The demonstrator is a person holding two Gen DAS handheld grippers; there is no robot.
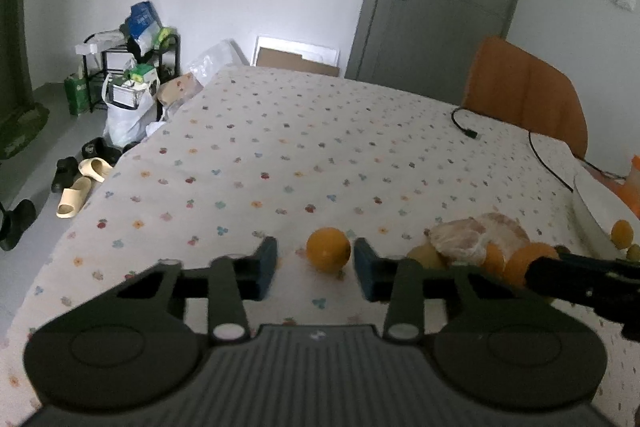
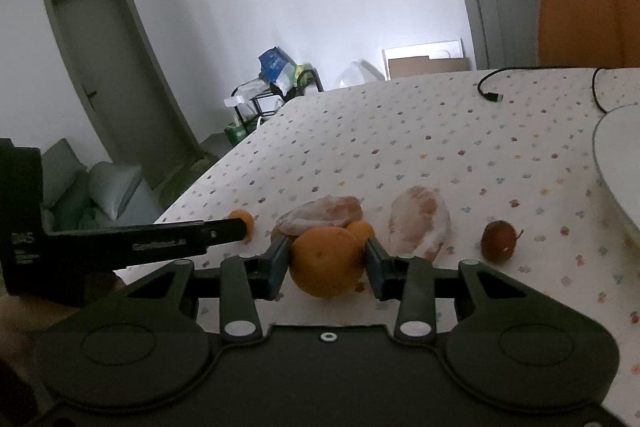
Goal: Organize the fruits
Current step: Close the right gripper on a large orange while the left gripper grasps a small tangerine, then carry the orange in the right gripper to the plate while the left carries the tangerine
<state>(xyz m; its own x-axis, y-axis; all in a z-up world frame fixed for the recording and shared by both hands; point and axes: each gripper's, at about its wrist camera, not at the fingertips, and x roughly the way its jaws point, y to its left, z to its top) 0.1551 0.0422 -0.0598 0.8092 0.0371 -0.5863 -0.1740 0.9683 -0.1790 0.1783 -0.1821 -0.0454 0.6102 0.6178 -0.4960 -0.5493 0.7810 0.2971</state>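
- The big orange is round, a bit dimpled and plain orange. It's easily the largest of the round fruits.
- The right hand-held gripper is clamped on it, with a blue pad touching each side, low over the flowery tablecloth on the table.
- The small orange is smooth and brighter, and it's sitting on the table near the front edge.
- The left hand-held gripper is open around the small orange. The pad on the picture's right looks like it's touching the fruit, but there's clear cloth showing between the fruit and the other pad, so no real grip.
- Just behind the big orange there's another little orange and a peeled citrus chunk, all bunched together.
- A second peeled chunk lies just to the right of that bunch, and a dark reddish fruit with a stem sits further right again.
- The white plate is at the far right edge of the table.
- Count from the right wrist view: three oranges, two peeled chunks, one dark fruit, one plate, two hand-held grippers.
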